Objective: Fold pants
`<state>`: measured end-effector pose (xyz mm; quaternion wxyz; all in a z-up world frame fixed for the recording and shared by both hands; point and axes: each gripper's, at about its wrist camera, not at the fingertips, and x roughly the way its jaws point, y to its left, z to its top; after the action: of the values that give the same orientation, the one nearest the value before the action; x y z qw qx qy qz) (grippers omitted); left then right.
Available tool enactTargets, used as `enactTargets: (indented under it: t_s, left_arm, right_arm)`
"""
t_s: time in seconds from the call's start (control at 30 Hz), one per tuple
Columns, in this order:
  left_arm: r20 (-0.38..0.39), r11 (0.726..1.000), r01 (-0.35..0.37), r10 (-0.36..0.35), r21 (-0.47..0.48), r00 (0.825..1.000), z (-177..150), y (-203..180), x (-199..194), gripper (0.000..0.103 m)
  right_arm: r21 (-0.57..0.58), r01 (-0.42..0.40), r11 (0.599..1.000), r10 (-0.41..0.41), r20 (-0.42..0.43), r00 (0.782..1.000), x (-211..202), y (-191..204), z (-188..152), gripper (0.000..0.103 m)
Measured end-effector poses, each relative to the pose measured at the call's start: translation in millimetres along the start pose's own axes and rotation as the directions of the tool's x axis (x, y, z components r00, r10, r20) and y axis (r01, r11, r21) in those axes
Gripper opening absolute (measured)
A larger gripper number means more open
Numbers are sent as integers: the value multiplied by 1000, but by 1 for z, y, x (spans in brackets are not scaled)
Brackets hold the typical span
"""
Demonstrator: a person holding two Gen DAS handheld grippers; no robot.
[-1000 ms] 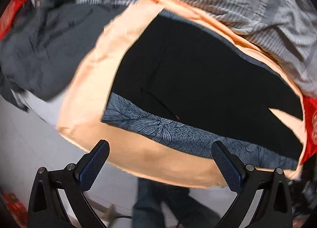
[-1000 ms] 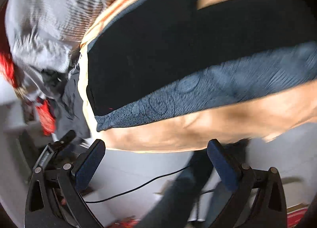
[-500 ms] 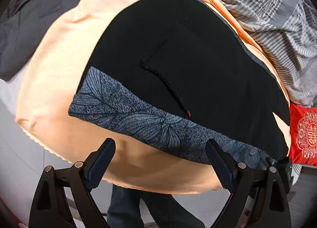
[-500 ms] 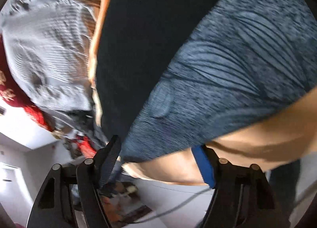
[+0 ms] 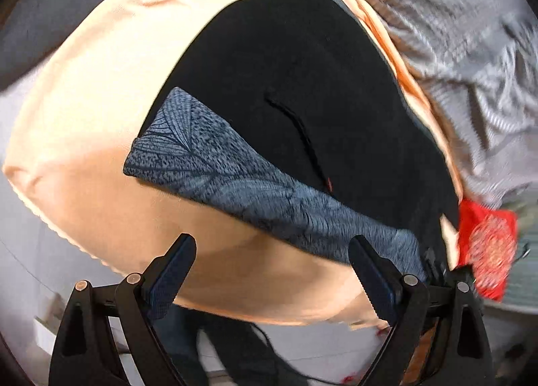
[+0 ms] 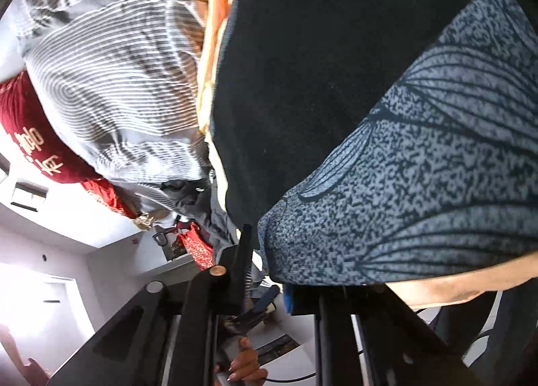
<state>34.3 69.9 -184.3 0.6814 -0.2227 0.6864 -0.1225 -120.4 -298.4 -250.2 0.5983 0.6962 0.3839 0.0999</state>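
Black pants (image 5: 302,90) with a blue-grey leaf-patterned band (image 5: 235,184) lie flat on a peach cloth (image 5: 101,90). My left gripper (image 5: 272,271) is open and empty, just short of the band's near edge. In the right wrist view the pants (image 6: 319,67) fill the frame. My right gripper (image 6: 269,271) is closed on the corner of the patterned band (image 6: 420,184), with the fabric pinched between the fingers.
A grey striped sheet (image 5: 470,67) lies bunched beyond the pants, also in the right wrist view (image 6: 111,60). A red embroidered cushion (image 5: 487,245) sits at the right. Dark grey clothing (image 5: 50,16) lies at the left. The peach cloth's front edge (image 5: 235,305) hangs over the floor.
My right gripper moved in onto the band's corner and closed on it. My left gripper moved closer to the band's near edge and stayed open.
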Motion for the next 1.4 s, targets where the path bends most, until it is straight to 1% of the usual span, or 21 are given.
enactTargets:
  t_s: [0.13, 0.3, 0.37, 0.43, 0.5, 0.53, 0.6, 0.67, 0.7, 0.77, 0.8, 0.9, 0.97, 1.0, 1.07, 1.1, 1.2, 1.3, 1.37, 1.4]
  left_arm:
    - [21, 997, 53, -52, -54, 998, 14, 4, 6, 94]
    - [-2, 984, 119, -121, -135, 993, 17, 8, 19, 94]
    - [-7, 981, 133, -135, -143, 991, 14, 5, 21, 94]
    - [-8, 977, 149, -152, -154, 988, 14, 3, 26, 80]
    - [-18, 970, 180, -185, -164, 983, 17, 0, 30, 47]
    - [-18, 970, 183, -189, -163, 982, 19, 0, 30, 43]
    - [-3, 983, 137, -138, -121, 990, 24, -5, 23, 20]
    - [10, 989, 119, -118, -83, 993, 25, -10, 12, 20]
    - [19, 992, 114, -113, -62, 993, 25, -12, 6, 18]
    - [39, 996, 90, -90, 7, 995, 26, -25, -9, 16]
    - [56, 996, 70, -74, 58, 996, 28, -38, -18, 16]
    - [82, 990, 30, -42, 141, 996, 42, -68, -32, 16]
    - [100, 987, 26, -42, 156, 994, 54, -83, -39, 16]
    - [122, 986, 24, -45, 164, 992, 66, -96, -44, 16]
    - [147, 984, 17, -43, 177, 988, 85, -113, -46, 16]
    - [160, 983, 3, -34, 185, 987, 99, -125, -44, 16]
    - [190, 983, -22, -14, 183, 982, 136, -148, -30, 16]
    - [226, 978, -93, 49, 187, 973, 174, -161, 1, 16]
    - [232, 976, -129, 87, 175, 969, 190, -165, 23, 16]
    - [226, 975, -150, 110, 166, 968, 199, -166, 36, 19]
  right_arm:
    - [-34, 10, 999, -11, -15, 1000, 0, 14, 2, 15]
    - [-29, -33, 999, 33, -11, 999, -6, 19, 2, 15]
    - [-25, -49, 998, 49, -9, 999, -8, 20, 1, 15]
    - [-26, -54, 998, 54, -9, 999, -11, 19, 0, 15]
    - [-32, -47, 998, 47, -10, 999, -11, 20, -2, 15]
    - [-32, -39, 999, 38, -11, 999, -11, 21, -2, 15]
    - [-36, -16, 999, 15, -12, 1000, -12, 22, -2, 15]
    - [-55, 27, 998, -28, -14, 1000, -11, 26, -2, 15]
    - [-67, 52, 996, -54, -17, 998, -11, 29, -2, 15]
    - [-96, 90, 991, -92, -20, 996, -12, 35, -2, 14]
    - [-112, 105, 988, -108, -21, 994, -13, 39, 0, 12]
    - [-148, 113, 983, -118, -30, 993, -17, 57, 9, 12]
    - [-188, 120, 975, -131, -48, 990, -17, 77, 23, 12]
    - [-204, 121, 971, -135, -58, 989, -16, 85, 31, 12]
    - [-240, 133, 962, -158, -88, 984, -11, 108, 55, 12]
    - [-254, 134, 958, -164, -99, 982, -9, 117, 64, 12]
    - [-278, 152, 949, -199, -151, 968, 7, 139, 109, 12]
    - [-243, 182, 953, -232, -197, 952, 31, 141, 163, 12]
    - [-224, 203, 953, -252, -220, 942, 48, 137, 190, 12]
    - [-213, 218, 952, -264, -223, 938, 57, 133, 203, 12]
